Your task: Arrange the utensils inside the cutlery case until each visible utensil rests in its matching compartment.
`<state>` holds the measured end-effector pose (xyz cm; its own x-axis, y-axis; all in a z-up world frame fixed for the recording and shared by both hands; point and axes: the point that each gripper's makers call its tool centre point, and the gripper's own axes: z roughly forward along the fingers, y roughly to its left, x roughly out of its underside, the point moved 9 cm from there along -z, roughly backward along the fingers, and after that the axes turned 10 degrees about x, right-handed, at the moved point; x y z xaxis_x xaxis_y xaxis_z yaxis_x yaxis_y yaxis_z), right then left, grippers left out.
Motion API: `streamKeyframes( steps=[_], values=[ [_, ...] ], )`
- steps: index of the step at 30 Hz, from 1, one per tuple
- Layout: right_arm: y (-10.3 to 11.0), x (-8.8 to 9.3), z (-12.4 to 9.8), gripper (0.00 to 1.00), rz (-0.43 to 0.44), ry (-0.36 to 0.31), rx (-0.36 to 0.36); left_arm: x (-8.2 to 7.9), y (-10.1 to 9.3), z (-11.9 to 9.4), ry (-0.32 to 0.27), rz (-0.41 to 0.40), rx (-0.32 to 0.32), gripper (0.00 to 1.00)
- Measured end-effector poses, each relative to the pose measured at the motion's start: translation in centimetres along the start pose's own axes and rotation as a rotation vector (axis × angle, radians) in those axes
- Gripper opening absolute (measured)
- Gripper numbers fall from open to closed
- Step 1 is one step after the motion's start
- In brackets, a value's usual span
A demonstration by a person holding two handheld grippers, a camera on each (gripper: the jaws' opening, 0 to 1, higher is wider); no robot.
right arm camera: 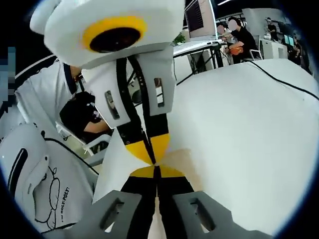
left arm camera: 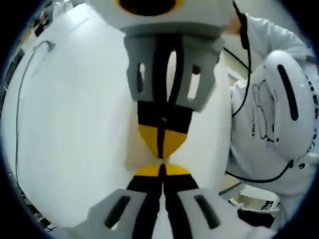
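Note:
My left gripper [left arm camera: 162,172] rises from the bottom of the left gripper view, its yellow-tipped jaws shut with nothing between them. My right gripper [left arm camera: 161,144] comes down from the top of that view, also shut, and the two pairs of tips almost touch. In the right gripper view the right gripper [right arm camera: 157,173] stands shut at the bottom, and the left gripper [right arm camera: 151,149] reaches in from the upper left to meet it tip to tip. Both hover over a white table [left arm camera: 75,124]. A pale beige patch [right arm camera: 187,159] lies on the table beneath the tips; I cannot make out what it is.
A person in a white printed hoodie [left arm camera: 269,124] stands close beside the table, with a black cable [left arm camera: 244,89] hanging in front. A black cord [right arm camera: 284,82] runs across the tabletop. Far behind are desks, a monitor [right arm camera: 199,17] and a seated person [right arm camera: 241,37].

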<state>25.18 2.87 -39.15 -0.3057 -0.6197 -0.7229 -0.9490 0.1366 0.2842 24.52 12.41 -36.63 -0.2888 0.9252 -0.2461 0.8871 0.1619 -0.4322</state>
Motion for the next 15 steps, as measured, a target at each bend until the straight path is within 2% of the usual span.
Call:
streamKeyframes(
  steps=[1, 2, 3, 4, 5, 6, 7, 8, 9, 10, 12, 13, 15],
  values=[
    [0.0, -0.1, -0.1, 0.00, -0.006, 0.005, 0.000, -0.2, -0.2, 0.0, 0.014, 0.021, -0.010, 0.00],
    [0.0, -0.2, -0.2, 0.00, -0.071, -0.003, 0.014, -0.5, -0.4, -0.1, 0.046, 0.079, -0.038, 0.00],
    [0.1, 0.1, -0.7, 0.00, -0.108, 0.006, 0.025, -0.7, -0.6, 0.0, 0.050, 0.149, -0.065, 0.00],
    [0.2, 0.1, -1.5, 0.02, -0.153, -0.027, 0.013, -0.6, -0.8, 0.1, 0.033, 0.092, -0.063, 0.00],
    [0.0, 0.1, -2.7, 0.10, -0.128, -0.077, 0.057, -0.6, -0.9, 0.3, 0.007, 0.085, -0.054, 0.00],
    [-0.2, 0.6, -4.0, 0.17, -0.151, -0.091, 0.078, -0.5, -1.1, 0.5, -0.037, 0.092, -0.063, 0.00],
    [-0.6, 1.2, -5.4, 0.20, -0.233, -0.117, 0.129, -0.2, -1.3, 0.6, -0.040, 0.090, -0.070, 0.01],
    [-1.0, 1.6, -6.2, 0.21, -0.271, -0.123, 0.179, 0.1, -1.5, 0.5, -0.051, 0.111, -0.086, 0.03],
    [-1.4, 3.0, -7.8, 0.22, -0.292, -0.113, 0.240, 0.4, -1.4, 0.2, -0.079, 0.135, -0.122, 0.06],
    [-1.6, 3.8, -8.5, 0.27, -0.291, -0.111, 0.270, 0.6, -1.5, -0.1, -0.101, 0.157, -0.137, 0.08],
    [-2.3, 6.1, -10.3, 0.36, -0.281, -0.104, 0.322, 0.6, -1.7, -1.2, -0.191, 0.188, -0.175, 0.09],
    [-2.6, 7.7, -11.2, 0.41, -0.238, -0.095, 0.347, 0.5, -1.7, -1.7, -0.235, 0.202, -0.197, 0.12],
    [-3.2, 9.4, -12.1, 0.48, -0.211, -0.083, 0.373, 0.3, -1.5, -2.2, -0.274, 0.261, -0.250, 0.27]
  ],
)
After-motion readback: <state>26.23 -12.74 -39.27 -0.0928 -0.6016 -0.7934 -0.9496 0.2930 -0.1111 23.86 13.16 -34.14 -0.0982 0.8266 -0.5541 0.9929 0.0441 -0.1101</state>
